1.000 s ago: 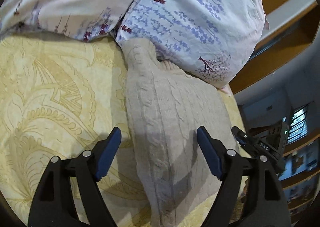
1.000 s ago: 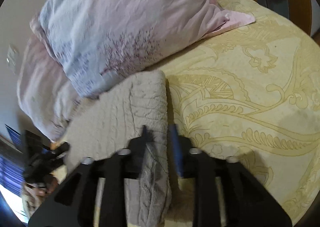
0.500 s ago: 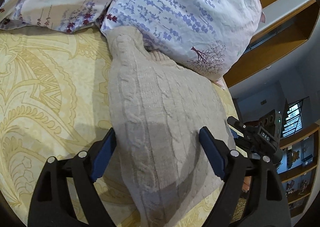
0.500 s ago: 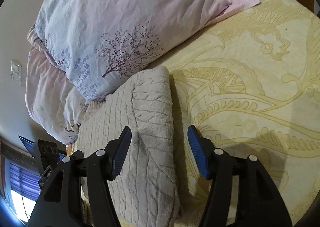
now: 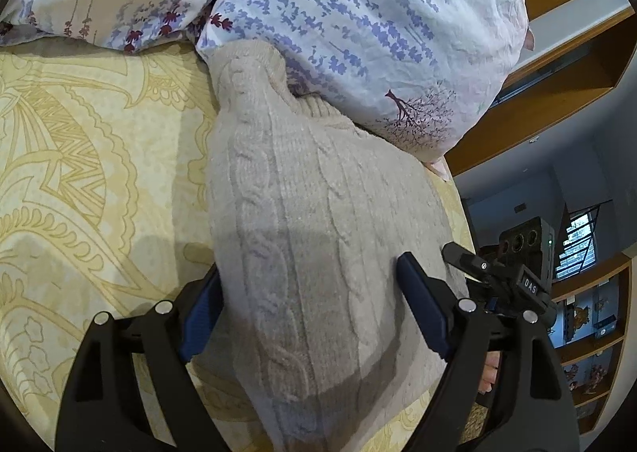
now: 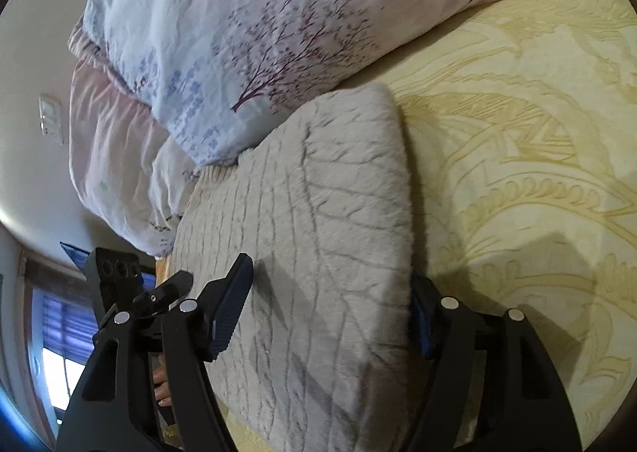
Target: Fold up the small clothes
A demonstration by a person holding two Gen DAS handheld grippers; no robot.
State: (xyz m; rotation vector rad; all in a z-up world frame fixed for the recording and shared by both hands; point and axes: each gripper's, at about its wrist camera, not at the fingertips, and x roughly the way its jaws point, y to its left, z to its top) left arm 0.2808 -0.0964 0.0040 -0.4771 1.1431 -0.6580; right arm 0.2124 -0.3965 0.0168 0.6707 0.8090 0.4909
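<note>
Left claw [image 5: 308, 308] spread wide, fingers straddling the near end of the beige cable-knit sweater [image 5: 318, 233]; nothing pinched. Right claw [image 6: 330, 308] likewise spread, one finger over the knit, the other at its folded edge, lower centre of frame; no grip seen.

Sweater lies on the yellow patterned bedspread [image 5: 79, 173], far end tucked against the floral pillow [image 5: 378, 34] at upper centre. In the right wrist view it reads as a thick, layered bundle [image 6: 318, 233] with a rounded fold edge.

Judgement: lengthwise folds appear done. Remaining, probably: one crosswise fold, or final squaring and placing. Sleeves not visible; cannot tell how they are tucked.
</note>
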